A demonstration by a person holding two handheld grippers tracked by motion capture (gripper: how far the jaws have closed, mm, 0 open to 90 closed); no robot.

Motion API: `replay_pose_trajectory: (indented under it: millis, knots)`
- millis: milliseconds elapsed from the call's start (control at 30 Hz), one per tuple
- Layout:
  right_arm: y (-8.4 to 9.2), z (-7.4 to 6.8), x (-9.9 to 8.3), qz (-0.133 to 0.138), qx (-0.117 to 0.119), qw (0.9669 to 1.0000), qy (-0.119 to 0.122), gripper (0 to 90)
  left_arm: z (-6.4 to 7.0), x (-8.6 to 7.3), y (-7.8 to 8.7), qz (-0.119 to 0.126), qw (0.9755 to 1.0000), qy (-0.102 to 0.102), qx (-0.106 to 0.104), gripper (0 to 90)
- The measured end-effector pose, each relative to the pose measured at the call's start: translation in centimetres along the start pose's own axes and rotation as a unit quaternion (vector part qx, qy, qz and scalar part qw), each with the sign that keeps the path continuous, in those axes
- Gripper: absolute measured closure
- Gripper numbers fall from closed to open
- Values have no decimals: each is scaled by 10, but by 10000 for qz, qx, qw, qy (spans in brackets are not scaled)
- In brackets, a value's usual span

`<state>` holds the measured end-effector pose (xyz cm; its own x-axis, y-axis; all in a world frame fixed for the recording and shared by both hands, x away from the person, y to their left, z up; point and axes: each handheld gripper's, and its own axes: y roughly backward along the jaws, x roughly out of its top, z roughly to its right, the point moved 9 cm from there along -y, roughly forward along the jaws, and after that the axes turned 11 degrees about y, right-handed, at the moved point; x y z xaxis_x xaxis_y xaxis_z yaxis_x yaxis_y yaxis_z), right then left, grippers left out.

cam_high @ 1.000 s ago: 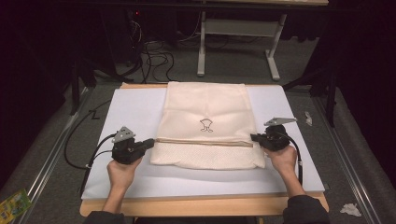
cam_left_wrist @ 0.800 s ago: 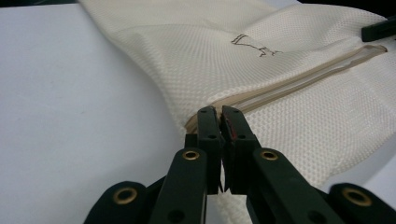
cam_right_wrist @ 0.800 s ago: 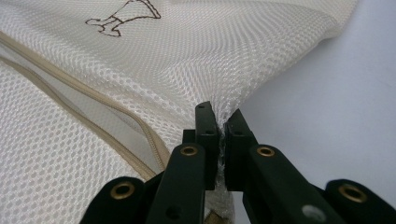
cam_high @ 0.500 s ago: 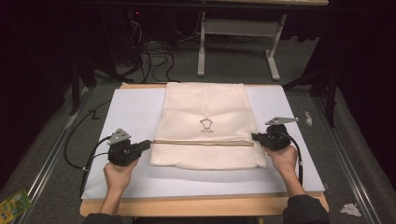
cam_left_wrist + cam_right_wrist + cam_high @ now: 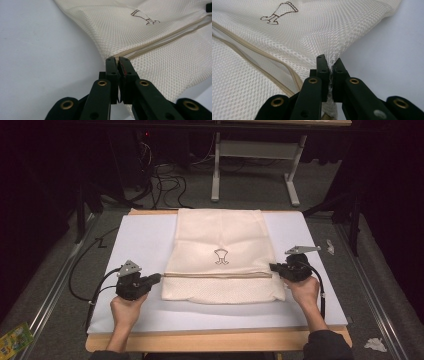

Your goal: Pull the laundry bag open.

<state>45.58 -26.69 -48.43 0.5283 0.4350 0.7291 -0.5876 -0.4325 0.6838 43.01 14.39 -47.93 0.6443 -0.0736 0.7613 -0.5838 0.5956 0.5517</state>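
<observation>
- The mesh bag (image 5: 222, 255) lies flat mid-table on a white sheet (image 5: 140, 240), reaching from the far edge towards the near edge, its near part folded along a beige zip (image 5: 217, 275).
- The left gripper (image 5: 159, 278), jaws together, pinches the fold's left end.
- The right gripper (image 5: 272, 267) is clamped on mesh at the fold's right end.
- Both hands (image 5: 126, 309) rest near the sheet's near edge.
</observation>
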Motion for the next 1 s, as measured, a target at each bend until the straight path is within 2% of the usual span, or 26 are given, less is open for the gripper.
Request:
replay_pose_trajectory:
  millis: [333, 567, 1000]
  knots:
    - [-7, -3, -7, -25, 87, 9999, -126, 867, -1, -5, -8, -163, 9997, 164, -111, 867]
    - [-14, -3, -15, -165, 119, 9997, -129, 857, -1, -12, -12, -319, 9994, 130, -77, 867]
    - [-20, -2, -23, -260, 111, 9994, -220, 814, -1, -15, -17, -397, 9992, 64, -34, 860]
